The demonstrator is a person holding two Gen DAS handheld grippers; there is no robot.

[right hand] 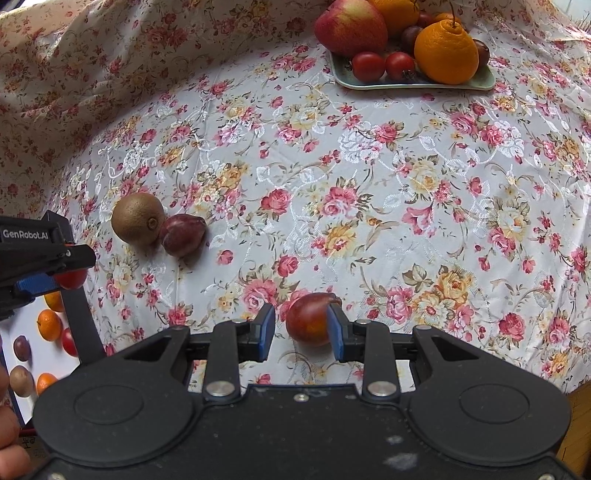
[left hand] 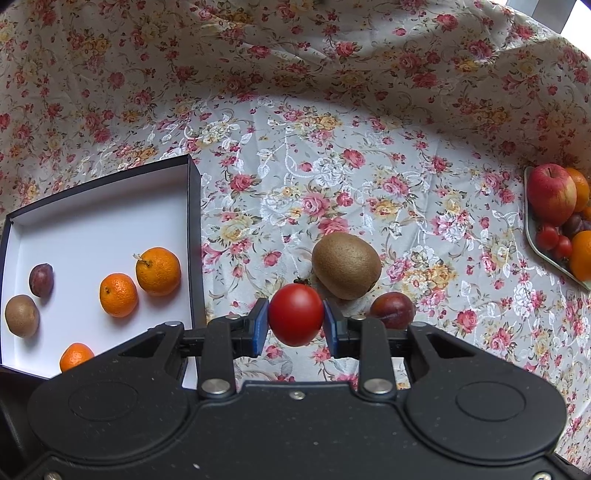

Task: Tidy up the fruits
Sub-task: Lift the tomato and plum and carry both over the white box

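Note:
My left gripper is shut on a red cherry tomato, held just above the flowered cloth, to the right of the box. That black box with a white floor holds mandarins, a kiwi and a plum. On the cloth past the tomato lie a kiwi and a dark red plum. My right gripper stands open around another plum that rests on the cloth. Its right pad is against the fruit and a gap shows at the left pad. The left gripper also shows at the right wrist view's left edge.
A pale green plate at the far side carries an apple, oranges, cherry tomatoes and dark plums. The kiwi and plum lie touching each other. The flowered cloth rises as a backdrop behind. A person's hand shows at the lower left.

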